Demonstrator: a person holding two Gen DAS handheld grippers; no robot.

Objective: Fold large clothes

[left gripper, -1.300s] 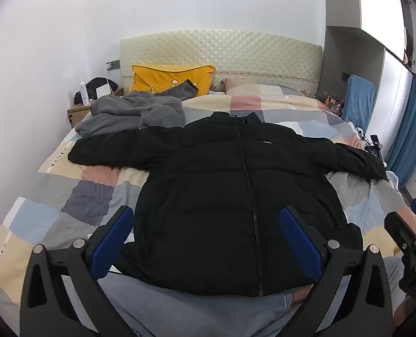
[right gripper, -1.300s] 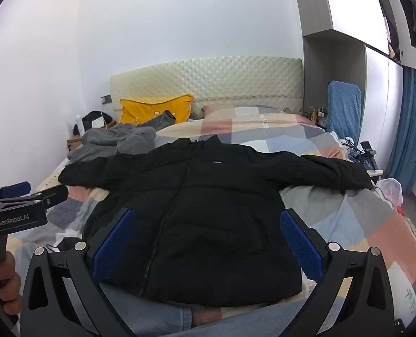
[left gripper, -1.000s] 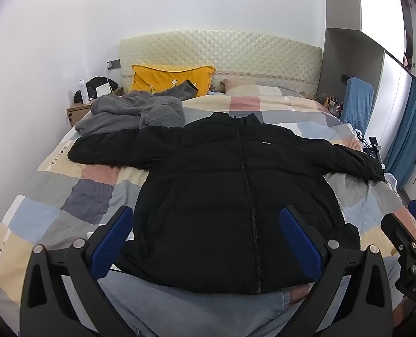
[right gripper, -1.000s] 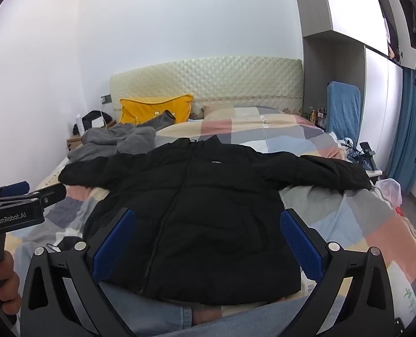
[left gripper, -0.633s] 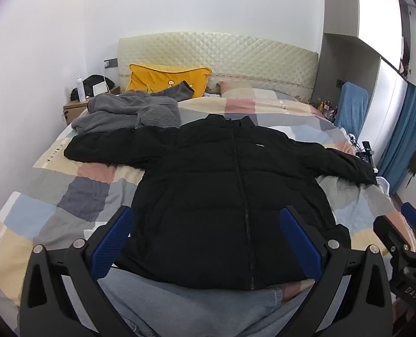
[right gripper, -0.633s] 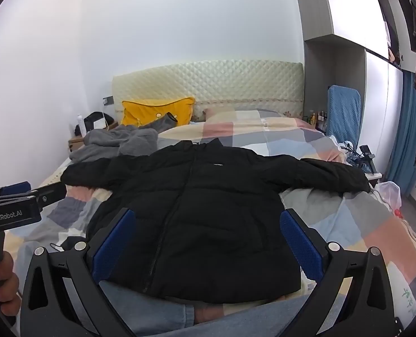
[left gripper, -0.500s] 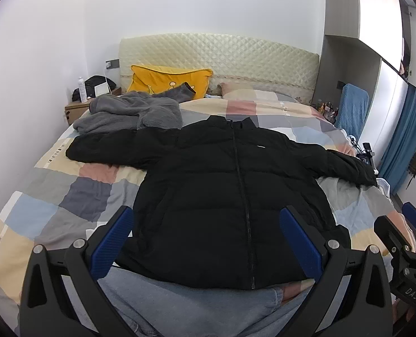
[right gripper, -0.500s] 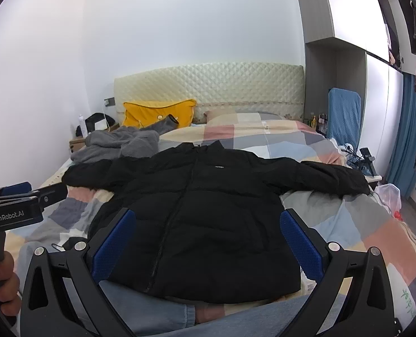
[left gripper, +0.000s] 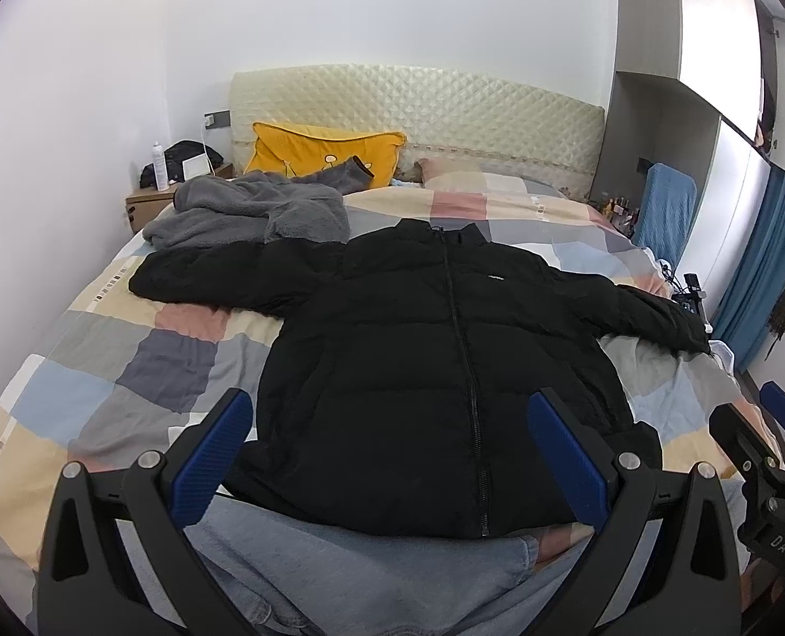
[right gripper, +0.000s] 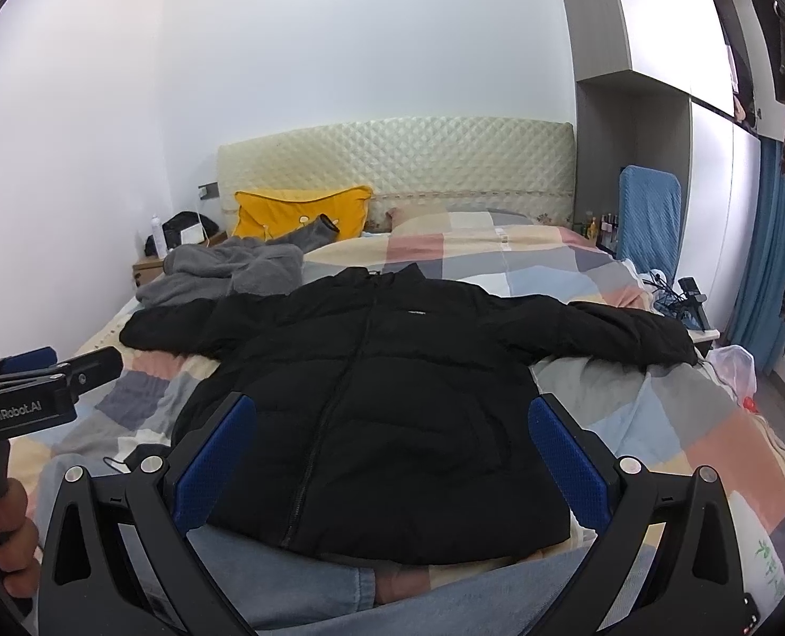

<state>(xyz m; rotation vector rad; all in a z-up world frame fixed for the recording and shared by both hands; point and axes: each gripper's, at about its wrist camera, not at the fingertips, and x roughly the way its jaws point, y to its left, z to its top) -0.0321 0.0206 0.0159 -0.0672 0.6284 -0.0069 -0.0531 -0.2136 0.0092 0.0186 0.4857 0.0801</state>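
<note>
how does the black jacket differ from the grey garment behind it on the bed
The black jacket is spread flat, front up, both sleeves stretched out to the sides; the grey garment lies bunched in a heap. The black jacket looks puffy and quilted with a zip down the middle; the grey garment looks fleecy. The black jacket lies mid-bed, the grey garment nearer the yellow pillow. Both rest unfolded on the patchwork cover, neither held.

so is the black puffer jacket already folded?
No, the black puffer jacket lies flat on the patchwork bedspread, both sleeves spread wide.
</note>
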